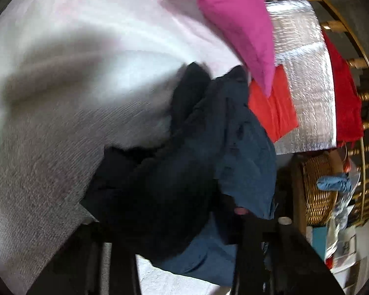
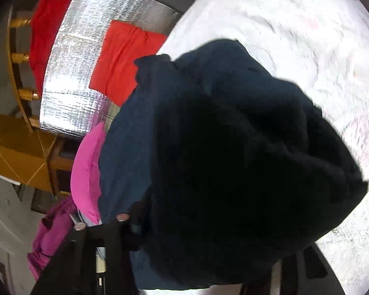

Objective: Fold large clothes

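White bedding (image 1: 73, 49) backs a soft, limp navy garment (image 1: 184, 147) bunched at centre, with pink cloth (image 1: 241, 24) at one o'clock; both the left gripper (image 1: 184, 241) and right gripper (image 2: 196, 258) look clamped on its folds, so it should sag, best held along an edge or seam.

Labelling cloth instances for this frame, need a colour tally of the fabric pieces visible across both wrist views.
Navy/dark blue: 1, the dark garment bunched at both grippers
Pink/magenta: 1, the pink cloth
Orange-red: 1, the folded orange piece on the silver mat
Red: 1, the red cloth by the wooden rail
White: 1, the white sheet underneath
Total: 5
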The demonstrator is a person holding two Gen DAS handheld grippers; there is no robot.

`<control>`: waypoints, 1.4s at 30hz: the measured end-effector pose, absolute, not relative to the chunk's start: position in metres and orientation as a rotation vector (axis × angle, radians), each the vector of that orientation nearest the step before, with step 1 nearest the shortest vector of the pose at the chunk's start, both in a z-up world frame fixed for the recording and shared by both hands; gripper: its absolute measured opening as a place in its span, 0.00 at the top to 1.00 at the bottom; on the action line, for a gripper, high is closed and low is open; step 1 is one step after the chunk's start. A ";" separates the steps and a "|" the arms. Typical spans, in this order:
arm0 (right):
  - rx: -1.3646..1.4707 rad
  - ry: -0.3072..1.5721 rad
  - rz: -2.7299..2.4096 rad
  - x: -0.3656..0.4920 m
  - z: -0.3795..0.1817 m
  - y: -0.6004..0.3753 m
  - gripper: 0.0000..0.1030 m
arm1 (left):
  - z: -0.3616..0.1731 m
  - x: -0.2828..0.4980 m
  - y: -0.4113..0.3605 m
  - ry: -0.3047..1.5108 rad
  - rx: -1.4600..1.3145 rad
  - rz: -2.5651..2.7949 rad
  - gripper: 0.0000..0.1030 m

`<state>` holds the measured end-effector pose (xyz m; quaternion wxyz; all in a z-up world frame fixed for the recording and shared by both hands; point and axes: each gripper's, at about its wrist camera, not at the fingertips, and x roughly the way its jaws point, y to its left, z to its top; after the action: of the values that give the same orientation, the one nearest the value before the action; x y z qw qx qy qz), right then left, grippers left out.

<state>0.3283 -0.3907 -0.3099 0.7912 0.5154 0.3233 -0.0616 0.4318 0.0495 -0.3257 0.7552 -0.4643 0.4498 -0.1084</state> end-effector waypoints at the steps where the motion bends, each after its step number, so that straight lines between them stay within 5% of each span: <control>1: 1.067 0.685 -0.133 0.328 -0.301 -0.388 0.64 | -0.320 0.431 0.049 0.961 -0.998 -0.243 0.76; 11: 0.987 0.627 -0.125 0.293 -0.281 -0.373 0.72 | -0.302 0.407 0.062 0.978 -0.909 -0.270 0.81; 13: 1.034 0.680 -0.130 0.293 -0.307 -0.379 0.71 | -0.315 0.414 0.060 1.050 -0.884 -0.251 0.70; 15: 1.106 0.696 -0.115 0.283 -0.321 -0.386 0.63 | -0.317 0.415 0.063 1.079 -0.886 -0.227 0.59; 20: 1.096 0.773 -0.107 0.258 -0.306 -0.406 0.36 | -0.291 0.409 0.074 1.070 -0.746 -0.228 0.53; 24: 0.987 0.771 -0.153 0.221 -0.274 -0.432 0.35 | -0.264 0.393 0.088 0.975 -0.645 -0.182 0.39; 30: 0.862 0.659 -0.204 0.234 -0.231 -0.444 0.31 | -0.230 0.385 0.063 0.768 -0.406 -0.103 0.35; 31: 0.819 0.646 -0.185 0.246 -0.225 -0.435 0.33 | -0.230 0.387 0.055 0.766 -0.380 -0.123 0.35; 34: 0.727 0.664 -0.134 0.281 -0.222 -0.414 0.62 | -0.243 0.402 0.031 0.806 -0.268 -0.104 0.34; 38: 0.756 0.763 -0.154 0.323 -0.254 -0.419 0.64 | -0.285 0.428 0.035 0.997 -0.250 -0.065 0.31; 42: 0.775 0.829 -0.170 0.333 -0.274 -0.427 0.77 | -0.289 0.441 0.051 1.030 -0.353 -0.080 0.26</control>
<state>0.3332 -0.4266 -0.2742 0.8398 0.3666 0.3922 -0.0806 0.4415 0.0511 -0.2889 0.8547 -0.1677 0.4897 -0.0382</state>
